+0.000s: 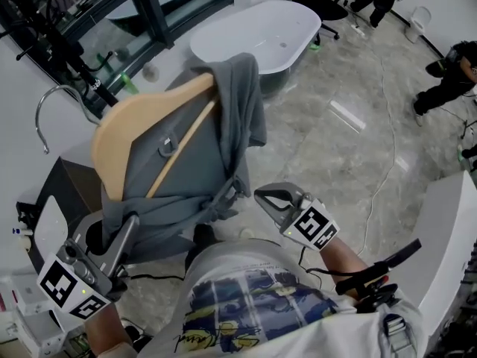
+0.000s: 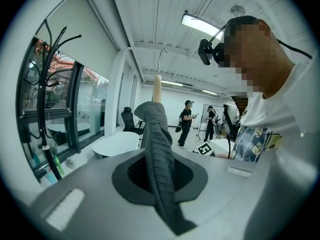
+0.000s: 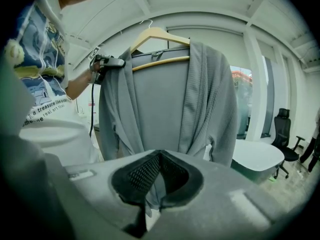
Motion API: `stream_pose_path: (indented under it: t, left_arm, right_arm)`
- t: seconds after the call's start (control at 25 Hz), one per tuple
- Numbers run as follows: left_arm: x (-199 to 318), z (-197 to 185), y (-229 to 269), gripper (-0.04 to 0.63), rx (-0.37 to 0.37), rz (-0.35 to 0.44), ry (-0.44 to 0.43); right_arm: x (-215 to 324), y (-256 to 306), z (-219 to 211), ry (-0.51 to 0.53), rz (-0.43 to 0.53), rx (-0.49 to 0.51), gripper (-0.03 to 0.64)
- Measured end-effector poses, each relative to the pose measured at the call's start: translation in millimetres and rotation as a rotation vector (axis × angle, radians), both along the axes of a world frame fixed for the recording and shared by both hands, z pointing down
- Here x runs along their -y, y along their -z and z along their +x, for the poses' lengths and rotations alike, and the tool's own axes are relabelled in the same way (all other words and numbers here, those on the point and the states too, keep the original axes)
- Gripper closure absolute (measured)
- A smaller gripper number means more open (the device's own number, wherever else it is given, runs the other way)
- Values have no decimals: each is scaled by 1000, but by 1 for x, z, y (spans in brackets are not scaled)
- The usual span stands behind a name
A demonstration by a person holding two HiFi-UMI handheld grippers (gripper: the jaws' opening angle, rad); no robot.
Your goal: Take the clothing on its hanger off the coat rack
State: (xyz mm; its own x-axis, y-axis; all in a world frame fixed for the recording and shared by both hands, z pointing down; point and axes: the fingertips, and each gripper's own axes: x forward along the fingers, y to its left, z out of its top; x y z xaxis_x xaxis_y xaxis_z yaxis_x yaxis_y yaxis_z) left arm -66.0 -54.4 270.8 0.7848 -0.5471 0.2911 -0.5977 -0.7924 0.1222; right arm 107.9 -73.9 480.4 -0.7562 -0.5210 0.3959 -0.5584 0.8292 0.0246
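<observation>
A grey garment [image 1: 186, 155] is draped over a wooden hanger [image 1: 123, 125] that lies tilted in the air in front of me, its metal hook [image 1: 52, 99] on nothing. My left gripper [image 1: 133, 222] is shut on the garment's lower left edge; a grey strip of cloth [image 2: 160, 154] runs between its jaws, with the hanger tip [image 2: 157, 89] above. My right gripper [image 1: 259, 195] is shut on the cloth at the garment's right hem. In the right gripper view the garment [image 3: 160, 104] hangs from the hanger [image 3: 159, 34], and the left gripper [image 3: 107, 64] holds its side.
The black coat rack [image 1: 45, 28] stands at the far left by the window [image 2: 50, 59]. A white bathtub [image 1: 253, 36] lies beyond the hanger. A white counter [image 1: 447, 230] is at the right. People [image 2: 186, 121] stand far off; an office chair [image 3: 281, 129] is by the tub.
</observation>
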Motion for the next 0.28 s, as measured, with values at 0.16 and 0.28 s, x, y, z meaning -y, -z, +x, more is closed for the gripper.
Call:
stream_pose_path:
  t: [0.16,0.28]
  left_arm:
    - [2,1,-3,594,7,-3,-1]
    - [6,-2,-5,594,15,0,-2]
  right_arm:
    - [0,-1,0,5,4,-7,615]
    - [4,-2,-3,3,9,-7,615]
